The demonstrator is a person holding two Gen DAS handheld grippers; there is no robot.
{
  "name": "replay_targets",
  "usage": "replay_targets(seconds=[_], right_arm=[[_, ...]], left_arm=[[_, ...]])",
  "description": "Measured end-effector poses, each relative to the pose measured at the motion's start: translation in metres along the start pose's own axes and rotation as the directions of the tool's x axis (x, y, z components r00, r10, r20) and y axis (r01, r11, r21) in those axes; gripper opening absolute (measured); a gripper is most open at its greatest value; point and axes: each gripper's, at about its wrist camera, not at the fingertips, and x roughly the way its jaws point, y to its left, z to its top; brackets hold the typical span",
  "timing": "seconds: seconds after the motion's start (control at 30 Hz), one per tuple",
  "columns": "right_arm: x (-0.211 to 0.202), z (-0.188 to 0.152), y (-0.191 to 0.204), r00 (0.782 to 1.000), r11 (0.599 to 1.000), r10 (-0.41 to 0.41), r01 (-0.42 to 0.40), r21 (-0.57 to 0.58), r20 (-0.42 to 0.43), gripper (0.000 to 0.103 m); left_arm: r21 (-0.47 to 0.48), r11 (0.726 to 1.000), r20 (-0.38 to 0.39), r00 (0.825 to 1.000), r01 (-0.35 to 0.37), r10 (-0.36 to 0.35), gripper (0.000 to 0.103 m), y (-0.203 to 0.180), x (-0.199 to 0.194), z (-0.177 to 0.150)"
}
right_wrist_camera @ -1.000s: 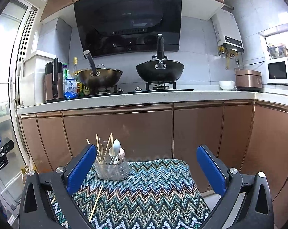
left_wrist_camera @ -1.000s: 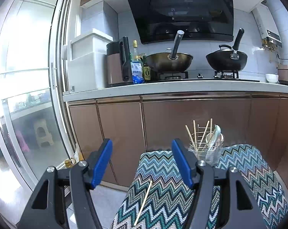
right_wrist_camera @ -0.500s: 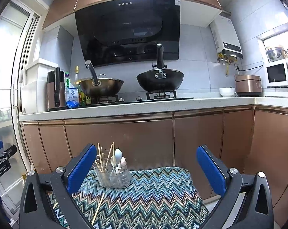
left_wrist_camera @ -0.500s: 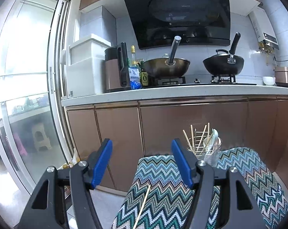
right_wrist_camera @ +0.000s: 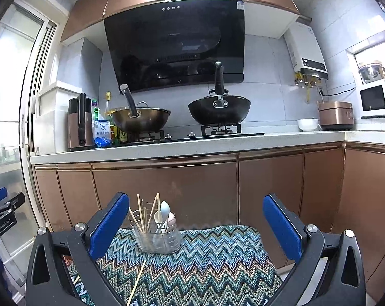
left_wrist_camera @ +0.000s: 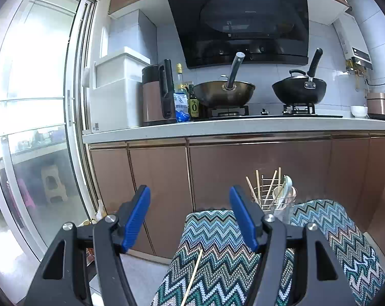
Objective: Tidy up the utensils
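In the left wrist view, the left gripper's (left_wrist_camera: 189, 196) right finger (left_wrist_camera: 243, 219) is covering the left side and foot of the glass holder (left_wrist_camera: 281, 201), so we are seeing only its rim and upper wall there. The loose chopstick (left_wrist_camera: 192, 280) on the zigzag cloth (left_wrist_camera: 217, 250) is running off the bottom edge, and we are losing its near end. In the right wrist view, the right gripper's (right_wrist_camera: 196, 219) left finger (right_wrist_camera: 108, 224) is hiding part of a second stick (right_wrist_camera: 76, 279) at the cloth's left side. Inside the holder (right_wrist_camera: 158, 239), the lower ends of the utensils are blurring behind the glass, and we are failing to count them.
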Motion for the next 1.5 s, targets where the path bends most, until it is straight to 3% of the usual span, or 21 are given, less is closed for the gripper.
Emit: replay_targets(seconds=[0.33,0.73,0.87,0.97,1.1,1.37,1.5], right_arm=[[0.005,-0.002,0.007,1.0,1.0,0.007,-0.007,-0.015,-0.03,0.103],[0.024,-0.004,0.021,0.997,0.999,0.045,-0.046,-0.024,-0.065,0.103],[0.041,-0.012,0.033,0.99,0.996,0.075,-0.08,-0.04,-0.119,0.103],[0.058,-0.021,0.043,0.979,0.992,0.107,-0.117,-0.047,-0.173,0.103],[0.09,-0.039,0.058,0.95,0.984,0.156,-0.174,-0.046,-0.271,0.1],[0.156,-0.087,0.086,0.844,0.96,0.243,-0.281,-0.009,-0.477,0.085],[0.18,-0.111,0.1,0.799,0.949,0.263,-0.314,-0.003,-0.541,0.077]], left_arm=[[-0.043,0.998,-0.043,0.998,0.04,-0.041,0.063,0.019,0.01,-0.002],[-0.092,0.995,-0.113,0.994,-0.026,0.016,0.063,0.053,0.04,-0.01],[-0.076,0.996,-0.182,0.983,-0.038,0.024,0.063,0.057,0.06,-0.019],[-0.086,0.996,-0.257,0.966,-0.014,-0.008,0.063,0.06,0.081,-0.03],[-0.153,0.985,-0.386,0.913,0.077,-0.131,0.063,0.063,0.117,-0.051],[-0.279,0.934,-0.575,0.74,0.224,-0.349,0.063,0.055,0.195,-0.102],[-0.278,0.926,-0.616,0.693,0.254,-0.375,0.062,0.053,0.224,-0.122]])
